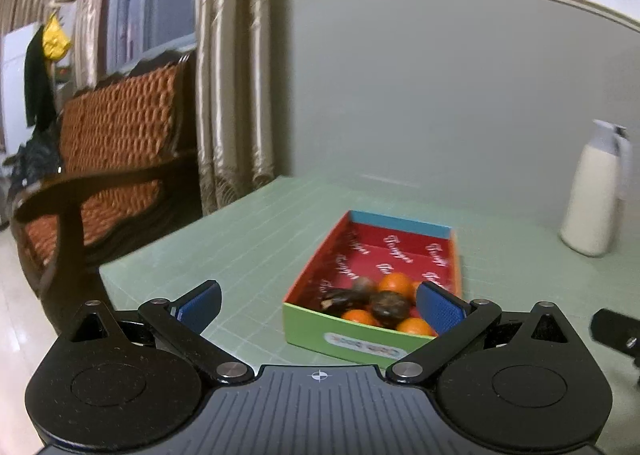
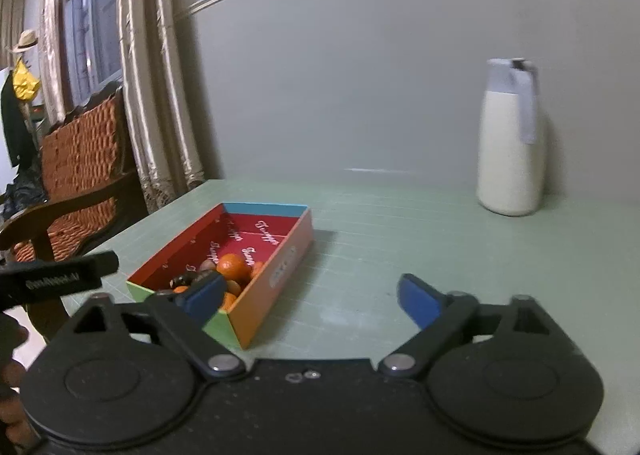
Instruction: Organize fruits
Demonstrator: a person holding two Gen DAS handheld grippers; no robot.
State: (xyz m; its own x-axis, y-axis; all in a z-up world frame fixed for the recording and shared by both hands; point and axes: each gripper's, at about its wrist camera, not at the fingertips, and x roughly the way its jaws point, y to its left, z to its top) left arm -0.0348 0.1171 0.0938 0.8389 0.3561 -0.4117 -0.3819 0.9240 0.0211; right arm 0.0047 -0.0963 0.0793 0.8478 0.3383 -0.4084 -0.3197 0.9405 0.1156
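A colourful open box (image 1: pixel 352 335) with a red inside sits on the green table (image 1: pixel 248 239). Its near end holds several oranges (image 1: pixel 396 282) and dark brown fruits (image 1: pixel 389 306). My left gripper (image 1: pixel 320 305) is open and empty, just before the box's near end. The box also shows in the right wrist view (image 2: pixel 280 279), left of centre, with an orange (image 2: pixel 232 266) in it. My right gripper (image 2: pixel 310 297) is open and empty beside the box's right wall, its left finger in front of the fruit.
A white jug (image 2: pixel 510 143) with a grey lid stands at the back right against the wall. A wooden bench with an orange cushion (image 1: pixel 116 135) and curtains (image 1: pixel 236 75) lie left of the table. The left gripper's body (image 2: pixel 60 279) shows at left.
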